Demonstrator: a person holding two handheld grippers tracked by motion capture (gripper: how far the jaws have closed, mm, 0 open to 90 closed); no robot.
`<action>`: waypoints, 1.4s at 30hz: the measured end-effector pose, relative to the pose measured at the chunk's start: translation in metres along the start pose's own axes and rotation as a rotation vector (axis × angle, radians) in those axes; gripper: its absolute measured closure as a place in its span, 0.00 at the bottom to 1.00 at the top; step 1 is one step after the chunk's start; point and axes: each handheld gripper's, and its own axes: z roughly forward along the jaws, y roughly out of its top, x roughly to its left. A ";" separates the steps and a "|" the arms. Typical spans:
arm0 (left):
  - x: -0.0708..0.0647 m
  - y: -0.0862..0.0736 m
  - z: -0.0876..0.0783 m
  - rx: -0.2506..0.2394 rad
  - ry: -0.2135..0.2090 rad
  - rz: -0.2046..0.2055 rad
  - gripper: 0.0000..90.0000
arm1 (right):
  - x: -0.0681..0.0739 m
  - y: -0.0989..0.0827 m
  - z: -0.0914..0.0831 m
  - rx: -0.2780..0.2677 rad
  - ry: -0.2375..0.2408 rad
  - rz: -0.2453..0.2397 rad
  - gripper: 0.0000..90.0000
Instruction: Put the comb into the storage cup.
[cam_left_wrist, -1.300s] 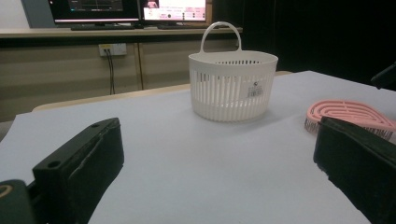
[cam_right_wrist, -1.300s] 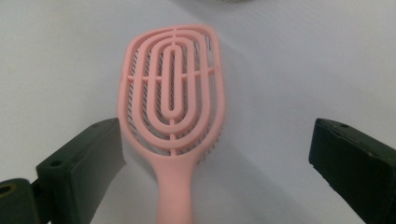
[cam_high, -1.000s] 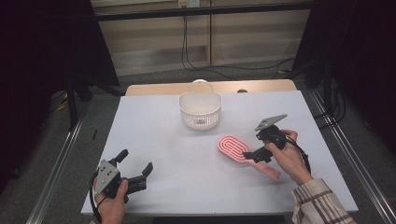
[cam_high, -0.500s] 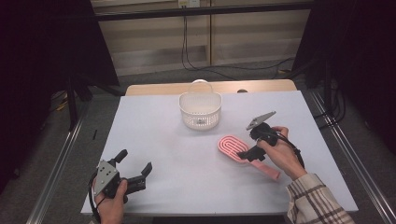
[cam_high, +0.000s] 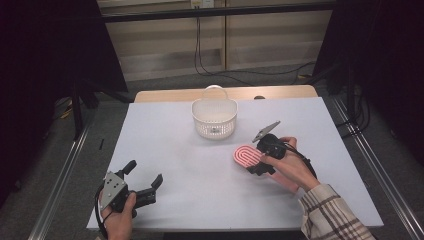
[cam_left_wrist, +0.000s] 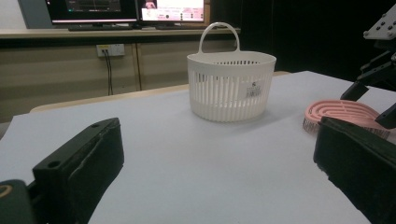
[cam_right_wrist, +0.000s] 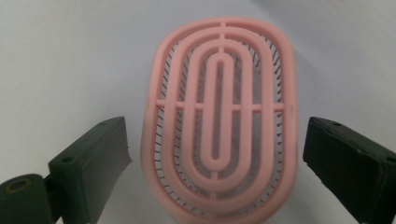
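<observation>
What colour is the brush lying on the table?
Pink. The brush shows best in the right gripper view, between the open jaws.

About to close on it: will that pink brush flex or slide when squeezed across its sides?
The pink brush is an open ribbed frame, so it probably flexes slightly. It looks light and lies flat on the smooth table, so it may skid. The right gripper straddles it, jaws open.

Right hand-held gripper (cam_high: 256, 161) now farther left and lower, jaws wide either side of pink brush (cam_high: 247, 156) head.
</observation>
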 end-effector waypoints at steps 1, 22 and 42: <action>0.000 0.000 0.000 0.000 0.000 0.001 0.02 | 0.000 0.000 0.001 0.005 0.005 -0.004 0.07; 0.000 0.000 0.000 0.011 0.002 0.013 0.02 | -0.001 0.003 0.018 0.086 -0.010 0.019 0.11; 0.000 0.000 0.000 0.015 0.010 0.019 0.02 | 0.001 0.007 0.030 0.133 -0.034 -0.006 0.12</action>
